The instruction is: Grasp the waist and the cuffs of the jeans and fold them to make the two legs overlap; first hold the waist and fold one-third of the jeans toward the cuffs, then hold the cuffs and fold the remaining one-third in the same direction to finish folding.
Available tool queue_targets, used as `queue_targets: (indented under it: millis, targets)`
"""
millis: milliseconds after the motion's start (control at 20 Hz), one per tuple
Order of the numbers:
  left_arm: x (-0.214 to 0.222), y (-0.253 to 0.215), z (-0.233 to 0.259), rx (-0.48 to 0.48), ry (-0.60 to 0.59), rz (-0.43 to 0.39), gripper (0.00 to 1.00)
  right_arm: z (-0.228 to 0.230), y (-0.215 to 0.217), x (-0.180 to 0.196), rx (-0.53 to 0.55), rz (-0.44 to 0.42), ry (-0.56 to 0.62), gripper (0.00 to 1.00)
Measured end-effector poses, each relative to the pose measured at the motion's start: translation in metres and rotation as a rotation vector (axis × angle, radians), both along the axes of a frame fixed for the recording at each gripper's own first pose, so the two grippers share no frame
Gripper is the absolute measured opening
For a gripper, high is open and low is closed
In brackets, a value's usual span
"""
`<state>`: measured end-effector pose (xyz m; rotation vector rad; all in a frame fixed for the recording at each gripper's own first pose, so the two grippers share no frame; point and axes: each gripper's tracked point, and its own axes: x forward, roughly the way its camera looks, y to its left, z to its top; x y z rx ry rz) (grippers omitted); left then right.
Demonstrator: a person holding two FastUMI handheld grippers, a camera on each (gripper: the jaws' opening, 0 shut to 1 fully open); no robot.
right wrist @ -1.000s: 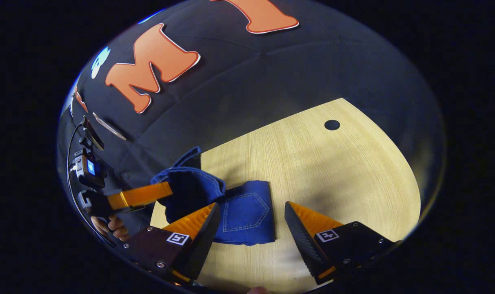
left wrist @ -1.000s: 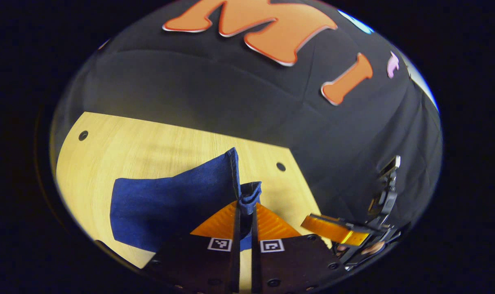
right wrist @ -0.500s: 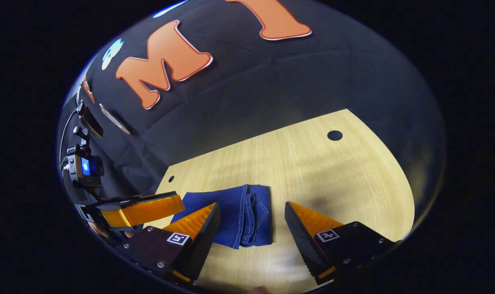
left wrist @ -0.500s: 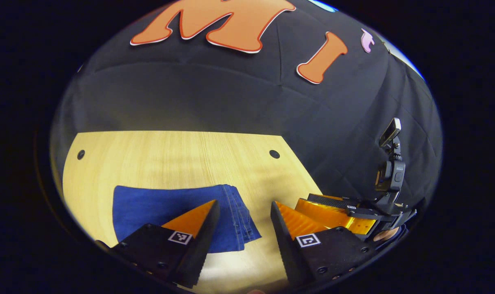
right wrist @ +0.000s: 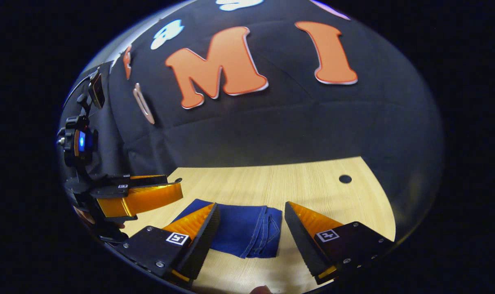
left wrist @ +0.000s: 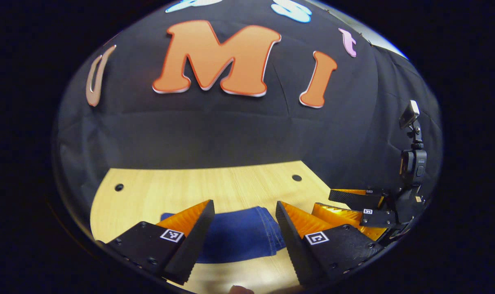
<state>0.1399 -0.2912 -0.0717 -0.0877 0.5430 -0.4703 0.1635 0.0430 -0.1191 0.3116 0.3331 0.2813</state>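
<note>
In the left gripper view my left hand-held gripper stands spread and empty over the folded dark-blue denim jeans, which lie flat on the pale wooden bench.

In the right gripper view my right hand-held gripper is also spread, holding nothing, with the jeans just ahead showing stacked layered edges. I judge the denim soft, limp and moderately heavy; any further pinch should take all layers at an edge.

Folded jeans lie flat on the table, low obstacle near its front edge. Bare wood behind and to both sides, back to the cloth wall. Right gripper sits just beside the left gripper, crowding that side.
</note>
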Motion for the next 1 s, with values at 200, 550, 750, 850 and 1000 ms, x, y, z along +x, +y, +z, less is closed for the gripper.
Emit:
queue_targets:
  millis: [200, 550, 750, 850, 1000]
  targets:
    - [-0.011, 0.034, 0.012, 0.038, -0.091, 0.089, 0.92, 0.037, 0.022, -0.009, -0.048, 0.017, -0.114, 0.97]
    - [-0.025, 0.058, 0.034, 0.033, -0.214, 0.196, 0.93, 0.062, 0.049, -0.030, -0.093, 0.043, -0.260, 0.98]
    - [-0.030, 0.072, 0.046, -0.002, -0.262, 0.265, 1.00, 0.061, 0.056, -0.044, -0.081, 0.052, -0.292, 0.98]
    - [-0.033, 0.079, 0.050, -0.013, -0.308, 0.291, 0.99, 0.059, 0.059, -0.047, -0.066, 0.050, -0.300, 0.98]
    - [-0.039, 0.090, 0.055, 0.007, -0.360, 0.313, 0.99, 0.053, 0.056, -0.042, -0.072, 0.035, -0.313, 0.98]
